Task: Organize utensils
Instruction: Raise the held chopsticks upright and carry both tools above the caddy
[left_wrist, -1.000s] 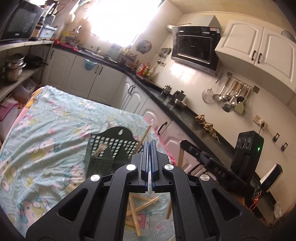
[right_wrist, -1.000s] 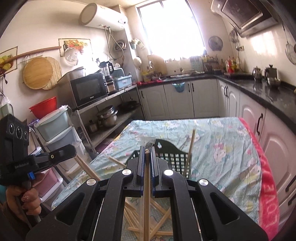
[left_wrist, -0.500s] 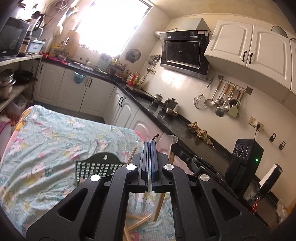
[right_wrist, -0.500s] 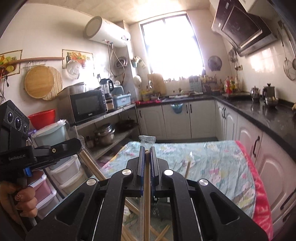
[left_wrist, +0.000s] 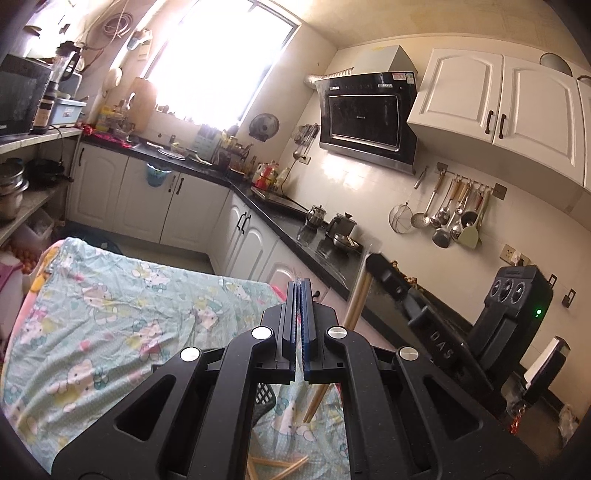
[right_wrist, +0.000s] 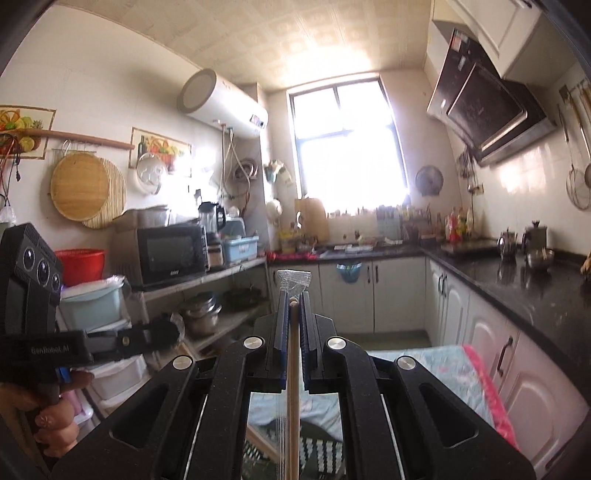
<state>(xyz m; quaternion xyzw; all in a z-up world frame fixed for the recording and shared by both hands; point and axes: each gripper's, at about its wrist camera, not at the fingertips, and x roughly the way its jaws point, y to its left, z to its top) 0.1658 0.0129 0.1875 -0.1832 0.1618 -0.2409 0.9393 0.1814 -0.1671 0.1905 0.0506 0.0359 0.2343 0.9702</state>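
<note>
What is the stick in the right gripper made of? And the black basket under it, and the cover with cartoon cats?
The thin tan chopstick looks like bare wood or bamboo: matte and pale, with a rounded tip. The black lattice basket seems to be moulded plastic, judging by its even grid of holes. The pale blue cartoon-cat tablecloth is soft fabric, since it wrinkles and drapes. The right gripper is shut on the chopstick.

1. "DAS" stands in pale letters on the black body of the right gripper, at the right of the left wrist view.
2. "GenRobot.AI" stands on the side of the left gripper, at the left of the right wrist view.
3. The microwave brand is too small to read.
</note>
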